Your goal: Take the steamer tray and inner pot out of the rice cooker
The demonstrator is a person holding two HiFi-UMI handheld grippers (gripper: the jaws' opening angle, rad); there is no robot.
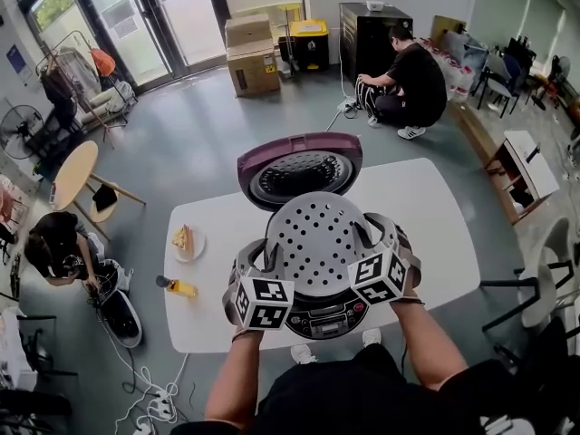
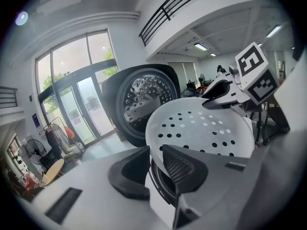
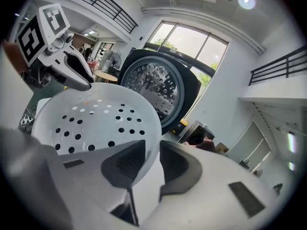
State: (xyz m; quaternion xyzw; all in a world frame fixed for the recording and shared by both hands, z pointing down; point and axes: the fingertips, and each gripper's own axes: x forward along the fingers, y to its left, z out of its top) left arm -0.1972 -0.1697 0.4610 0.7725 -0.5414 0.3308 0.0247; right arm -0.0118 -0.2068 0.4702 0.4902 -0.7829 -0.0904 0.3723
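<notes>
You hold the steamer tray (image 1: 317, 241) up with both tools, one on each side of it. Your left tool (image 2: 154, 166) is clamped on the tray's rim: the thin white edge sits between its two dark jaws, and they press on it from inside and outside. Your right tool (image 3: 152, 163) is clamped on the rim the same way, on the other side. The tray is round and white, with many small holes in its bottom. It hangs just above the rice cooker (image 1: 314, 320), a little clear of the cooker's round mouth, which shows dark under the tray in the left gripper view. In the head view the tray covers that mouth, so you cannot see the inner pot there. The cooker's lid (image 1: 299, 169) stands open behind the tray, with its shiny, bumpy inside facing you. The cooker stands on a white worktop (image 1: 435, 225). To the left on the worktop is a small plate (image 1: 186, 243) with some food on it, and nearer to you lies a small yellow and black thing (image 1: 177, 287). Both are well apart from the cooker. Far behind the worktop a person (image 1: 412, 80) in black crouches on the floor (image 1: 199, 143).
</notes>
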